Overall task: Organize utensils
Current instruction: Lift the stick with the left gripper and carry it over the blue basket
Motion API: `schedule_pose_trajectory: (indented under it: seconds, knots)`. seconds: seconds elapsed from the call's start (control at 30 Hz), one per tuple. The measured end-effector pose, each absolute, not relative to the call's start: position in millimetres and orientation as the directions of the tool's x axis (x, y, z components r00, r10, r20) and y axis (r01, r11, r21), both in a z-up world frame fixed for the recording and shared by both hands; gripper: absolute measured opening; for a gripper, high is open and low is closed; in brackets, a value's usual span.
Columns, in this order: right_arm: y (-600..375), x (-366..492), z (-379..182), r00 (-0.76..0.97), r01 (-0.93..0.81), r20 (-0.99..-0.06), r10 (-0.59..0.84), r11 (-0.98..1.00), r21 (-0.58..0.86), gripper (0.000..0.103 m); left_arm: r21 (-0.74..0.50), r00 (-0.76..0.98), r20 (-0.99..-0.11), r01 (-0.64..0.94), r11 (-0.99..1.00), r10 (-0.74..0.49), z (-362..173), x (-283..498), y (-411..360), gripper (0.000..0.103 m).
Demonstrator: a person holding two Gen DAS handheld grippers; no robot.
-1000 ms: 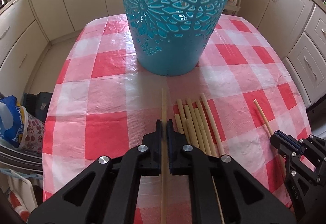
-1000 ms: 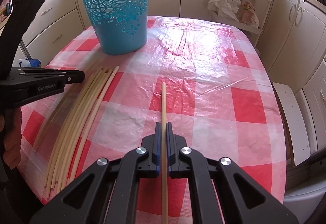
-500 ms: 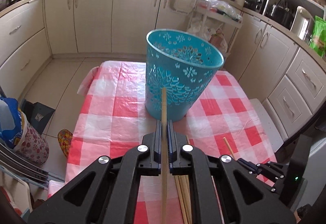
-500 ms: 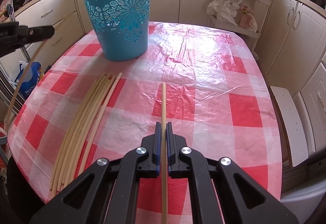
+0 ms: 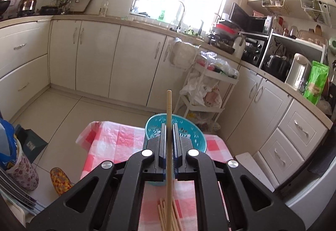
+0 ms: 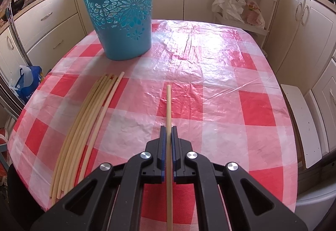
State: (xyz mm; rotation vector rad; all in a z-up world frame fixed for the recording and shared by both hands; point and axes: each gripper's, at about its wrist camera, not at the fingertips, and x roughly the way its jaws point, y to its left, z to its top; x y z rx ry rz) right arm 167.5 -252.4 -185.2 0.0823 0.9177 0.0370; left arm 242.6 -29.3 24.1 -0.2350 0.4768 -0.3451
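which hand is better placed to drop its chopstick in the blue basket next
Left. The left gripper holds its chopstick above the blue basket; the right gripper sits low, away from it.

Left hand-held gripper clamped shut, raised high, right hand-held gripper clamped shut, angled down

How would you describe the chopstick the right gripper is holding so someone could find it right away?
Start at the red-and-white checked tablecloth with the blue basket at its far left. A bundle of chopsticks lies along the left side. The one you want sits alone mid-table, right of the bundle, clamped in the black right gripper.
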Motion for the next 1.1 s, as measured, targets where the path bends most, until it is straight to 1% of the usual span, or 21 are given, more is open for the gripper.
schedule_pose_trajectory:
  seconds: [0.23,0.33,0.4,0.57,0.8,1.1]
  knots:
    - [-256,170,-188,0.611,0.019,-0.788,0.071,0.994,0.105,0.006,-0.336,0.876,-0.288,0.286,0.897,-0.387,55,265,-38,0.005]
    - [-254,168,-187,0.618,0.019,-0.784,0.057,0.996,0.088,0.006,-0.342,0.881,-0.262,0.296,0.892,-0.393,59,277,-48,0.005]
    - [-253,167,-187,0.621,0.019,-0.782,0.052,0.997,0.081,0.006,-0.347,0.885,-0.230,0.314,0.884,-0.405,59,284,-54,0.005]
    - [-255,169,-188,0.622,0.030,-0.781,0.056,0.995,0.095,0.006,-0.322,0.906,-0.184,0.311,0.894,-0.381,59,305,-74,0.005]
    - [-257,169,-188,0.621,0.022,-0.781,0.068,0.994,0.103,0.006,-0.306,0.910,-0.195,0.299,0.904,-0.367,41,330,-101,0.005]
    - [-258,170,-189,0.625,0.014,-0.776,0.088,0.992,0.124,0.006,-0.296,0.917,-0.224,0.259,0.919,-0.330,19,346,-110,0.005]
